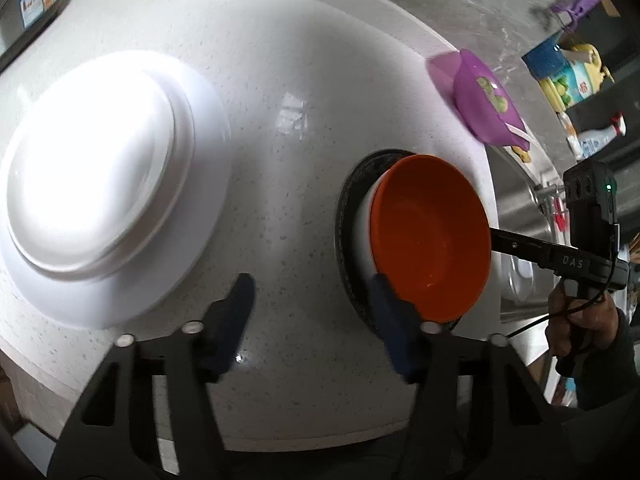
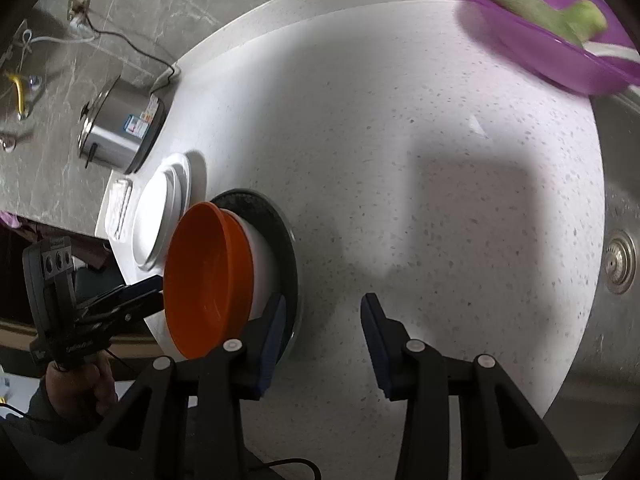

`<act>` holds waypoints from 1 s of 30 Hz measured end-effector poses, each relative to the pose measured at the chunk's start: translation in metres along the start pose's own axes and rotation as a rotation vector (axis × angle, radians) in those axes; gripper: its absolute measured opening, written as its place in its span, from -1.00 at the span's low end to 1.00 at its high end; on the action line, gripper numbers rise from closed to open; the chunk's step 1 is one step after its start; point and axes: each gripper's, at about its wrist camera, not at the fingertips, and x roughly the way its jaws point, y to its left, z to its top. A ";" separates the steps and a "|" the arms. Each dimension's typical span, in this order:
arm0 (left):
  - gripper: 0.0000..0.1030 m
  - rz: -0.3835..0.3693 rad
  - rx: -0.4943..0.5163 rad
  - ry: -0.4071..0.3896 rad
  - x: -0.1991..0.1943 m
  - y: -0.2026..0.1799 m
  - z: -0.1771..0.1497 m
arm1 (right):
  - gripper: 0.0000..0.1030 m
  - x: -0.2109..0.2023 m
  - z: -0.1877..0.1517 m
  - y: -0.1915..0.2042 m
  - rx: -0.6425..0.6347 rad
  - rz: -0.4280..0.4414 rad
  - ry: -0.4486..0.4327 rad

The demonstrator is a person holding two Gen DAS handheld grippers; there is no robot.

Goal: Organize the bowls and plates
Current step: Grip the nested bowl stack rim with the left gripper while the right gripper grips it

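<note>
Nearest to us in the left wrist view, the left gripper (image 1: 312, 320) has its jaws standing apart with bare speckled countertop (image 1: 288, 184) between them; its right blue pad (image 1: 384, 300) sits at the near edge of the orange bowl (image 1: 432, 248), though we cannot tell whether it touches, and nothing is clamped between the two pads. In the right wrist view, the right gripper (image 2: 322, 340) likewise has its jaws parted over bare counter, its left pad (image 2: 274, 332) against or just beside the dark plate (image 2: 286, 240), and it has hold of nothing. The orange bowl (image 2: 208, 280) sits nested in a white bowl (image 2: 262, 256), and both stand on the dark plate, so the stack lies between the two grippers. Just beyond it, toward the counter's end, we see a stack of white plates (image 1: 96, 176), smaller ones on a larger one. A folded white cloth (image 2: 119, 212) lies beside those plates, and a steel cooker (image 2: 120, 132) stands further back by the wall. On the other side, a purple bowl (image 2: 540, 28) holding something green rests at the rim of the steel sink (image 2: 616, 208)
</note>
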 end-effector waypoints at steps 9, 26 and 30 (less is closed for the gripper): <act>0.05 0.018 -0.012 0.017 0.010 -0.007 0.006 | -0.16 0.008 0.004 -0.002 -0.035 0.000 0.039; 0.11 0.082 0.030 0.089 0.036 -0.013 0.015 | -0.25 0.027 0.016 0.007 -0.124 -0.044 0.042; 0.10 0.081 0.043 0.118 0.045 -0.015 0.017 | -0.38 0.027 0.015 0.007 -0.118 -0.009 0.049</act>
